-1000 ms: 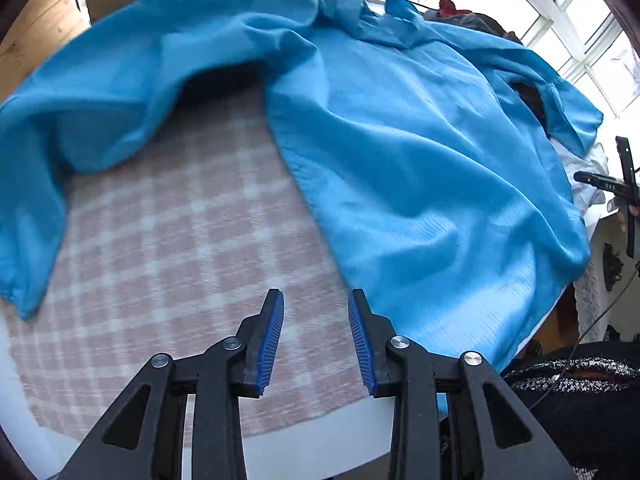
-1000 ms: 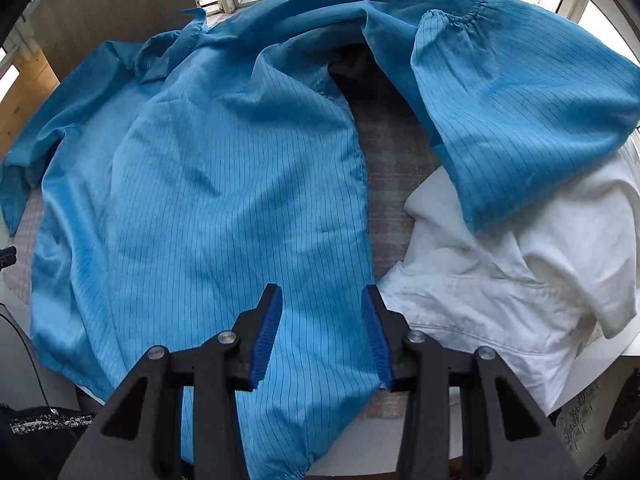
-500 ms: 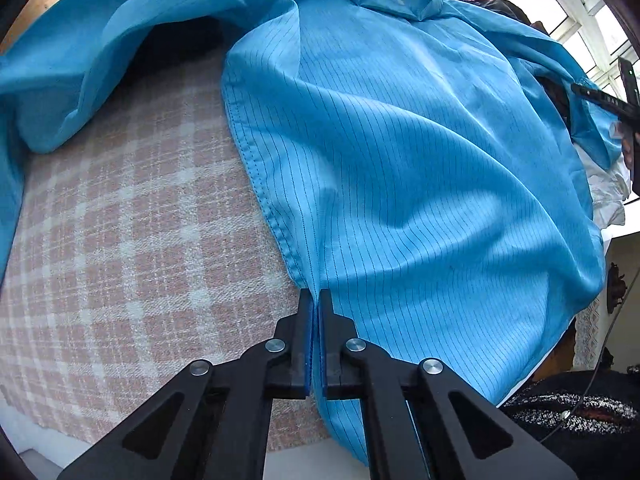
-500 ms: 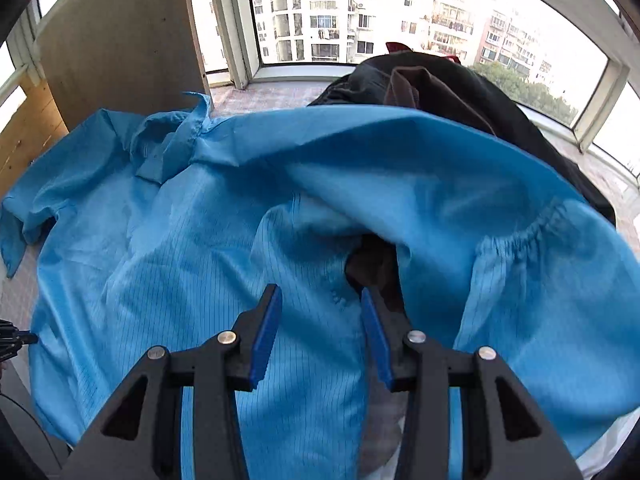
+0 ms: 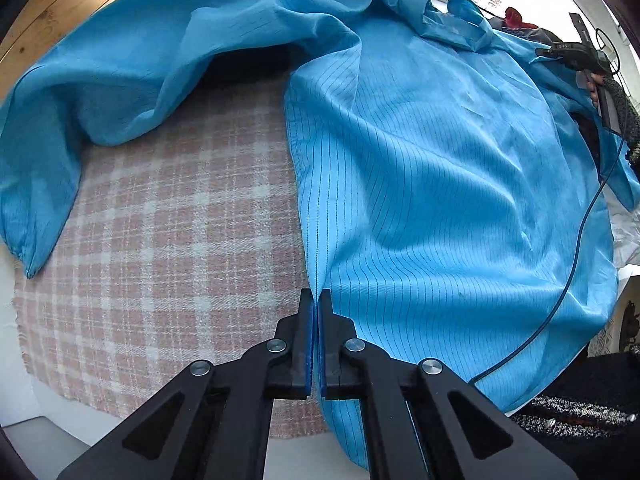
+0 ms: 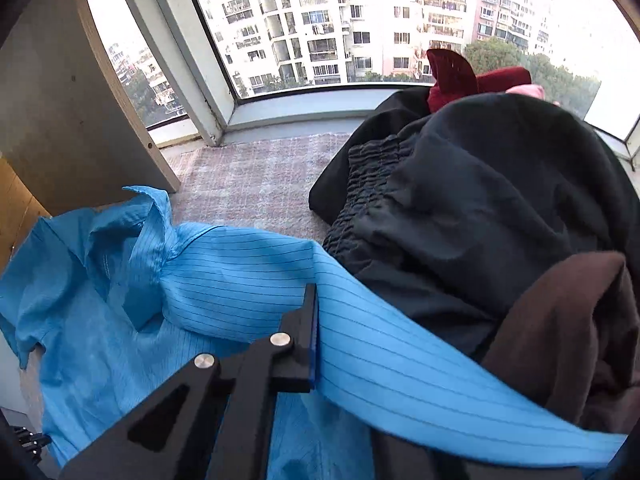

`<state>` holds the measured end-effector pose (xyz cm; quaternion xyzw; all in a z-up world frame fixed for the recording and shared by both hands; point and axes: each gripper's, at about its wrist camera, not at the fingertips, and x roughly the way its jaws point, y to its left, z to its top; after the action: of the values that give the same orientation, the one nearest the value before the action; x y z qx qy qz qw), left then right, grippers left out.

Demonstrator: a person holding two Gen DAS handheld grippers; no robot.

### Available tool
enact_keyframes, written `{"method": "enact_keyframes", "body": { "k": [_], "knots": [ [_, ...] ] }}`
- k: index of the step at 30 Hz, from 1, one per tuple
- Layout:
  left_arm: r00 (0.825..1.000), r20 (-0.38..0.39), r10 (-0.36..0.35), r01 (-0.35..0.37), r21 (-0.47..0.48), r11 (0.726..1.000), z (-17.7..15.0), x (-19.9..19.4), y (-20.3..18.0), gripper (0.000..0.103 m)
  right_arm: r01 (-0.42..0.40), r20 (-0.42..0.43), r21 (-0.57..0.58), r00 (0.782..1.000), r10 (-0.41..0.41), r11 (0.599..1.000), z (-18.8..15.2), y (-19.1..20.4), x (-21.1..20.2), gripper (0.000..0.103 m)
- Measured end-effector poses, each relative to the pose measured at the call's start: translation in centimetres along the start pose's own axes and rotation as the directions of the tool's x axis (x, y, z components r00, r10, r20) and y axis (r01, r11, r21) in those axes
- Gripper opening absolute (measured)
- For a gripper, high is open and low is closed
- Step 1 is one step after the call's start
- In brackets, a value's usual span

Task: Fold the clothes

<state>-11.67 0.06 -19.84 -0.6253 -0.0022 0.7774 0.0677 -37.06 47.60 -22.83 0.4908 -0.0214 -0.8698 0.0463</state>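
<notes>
Two grippers are on one bright blue pinstriped shirt [image 5: 420, 184], which lies spread over a pink-and-white checked woven cloth [image 5: 168, 248] with its collar at the far side. The left gripper [image 5: 315, 340] has its blue-padded fingers pressed together on the shirt's front edge at the near side, the hem running away from the tips toward the collar; the checked cloth lies bare to its left and the body of the shirt to its right. One sleeve arches over the cloth's far left and droops to a cuff at the left edge. The right gripper [image 6: 316, 336] sits at the far right of the shirt, near the shoulder; only its left finger shows, a band of blue fabric draped across where the other would be, so whether it is pinching cannot be told. Just beyond it rises a heap of dark clothes [image 6: 480, 208], black, brown and maroon, beneath a window [image 6: 360, 28].
</notes>
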Motion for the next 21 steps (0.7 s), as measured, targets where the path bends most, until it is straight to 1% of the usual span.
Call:
{"method": "enact_keyframes", "body": {
  "k": [1,2,3,5,6,7,8,9,10,12,13,14,16,18,19,20,21],
  "knots": [
    [1.0,-0.001,0.004,-0.004,-0.005,1.0,0.1,0.1,0.3,0.001,0.042,0.037,-0.033,0.998,-0.04,0.999,1.0,0.0,-0.5,0.002],
    [1.0,-0.002,0.011,-0.011,-0.009,1.0,0.1,0.0,0.6,0.001,0.103,0.079,-0.079,0.992,-0.097,0.991,2.1,0.1,-1.0,0.002],
    [1.0,-0.003,0.018,-0.018,-0.014,1.0,0.1,-0.1,0.8,0.001,0.183,0.128,-0.134,0.978,-0.166,0.974,3.3,0.4,-1.5,0.002],
    [0.999,-0.004,0.033,-0.033,-0.023,0.999,-0.1,-0.3,1.2,0.001,0.322,0.227,-0.224,0.935,-0.272,0.92,5.7,0.9,-2.0,0.001],
    [0.999,-0.004,0.039,-0.039,-0.027,0.999,-0.1,-0.3,1.3,0.001,0.358,0.241,-0.247,0.923,-0.301,0.9,6.7,0.8,-1.6,0.001],
    [0.999,-0.005,0.041,-0.041,-0.031,0.999,-0.1,-0.3,1.5,0.001,0.369,0.224,-0.256,0.922,-0.317,0.893,7.5,0.5,-0.7,0.001],
    [0.999,-0.011,0.042,-0.043,-0.035,0.998,0.0,-0.1,1.6,0.001,0.38,0.207,-0.266,0.92,-0.332,0.886,8.3,0.1,0.3,0.004],
    [0.999,-0.02,0.048,-0.049,-0.031,0.998,0.0,0.2,1.5,0.001,0.359,0.153,-0.275,0.932,-0.328,0.892,8.8,-0.2,1.5,0.006],
    [0.998,-0.026,0.054,-0.054,-0.025,0.998,0.2,0.4,1.4,0.001,0.322,0.081,-0.273,0.947,-0.312,0.906,8.9,-0.7,2.5,0.009],
    [0.998,-0.034,0.059,-0.06,-0.011,0.998,0.4,0.8,1.0,0.001,0.254,0.019,-0.241,0.966,-0.257,0.937,8.1,-1.1,2.3,0.013],
    [0.997,-0.038,0.062,-0.063,-0.005,0.998,0.6,1.0,0.8,0.001,0.207,0.005,-0.227,0.977,-0.212,0.952,7.5,-1.2,1.6,0.019],
    [0.997,-0.037,0.061,-0.061,0.0,0.998,0.6,1.0,0.7,0.001,0.157,-0.007,-0.22,0.987,-0.162,0.963,6.7,-1.2,0.5,0.029],
    [0.998,-0.028,0.052,-0.051,0.007,0.999,0.5,0.7,0.7,0.001,0.097,-0.027,-0.237,0.994,-0.107,0.967,4.6,-0.7,-2.4,0.033],
    [0.999,-0.018,0.041,-0.041,0.018,0.999,0.3,0.3,0.7,0.001,0.081,-0.013,-0.282,0.996,-0.088,0.956,1.3,0.1,-6.1,0.033],
    [0.999,-0.012,0.035,-0.035,0.023,0.999,0.3,0.1,0.7,0.001,0.073,-0.005,-0.299,0.997,-0.078,0.951,-0.7,0.6,-8.1,0.037],
    [1.0,-0.007,0.03,-0.03,0.028,0.999,0.2,-0.1,0.7,0.003,0.051,-0.002,-0.31,0.998,-0.055,0.949,-2.9,1.0,-10.0,0.042],
    [1.0,0.0,0.027,-0.027,0.04,0.999,0.2,-0.4,0.6,0.006,0.024,-0.006,-0.309,1.0,-0.028,0.951,-5.2,1.2,-11.5,0.044]
  ]
}}
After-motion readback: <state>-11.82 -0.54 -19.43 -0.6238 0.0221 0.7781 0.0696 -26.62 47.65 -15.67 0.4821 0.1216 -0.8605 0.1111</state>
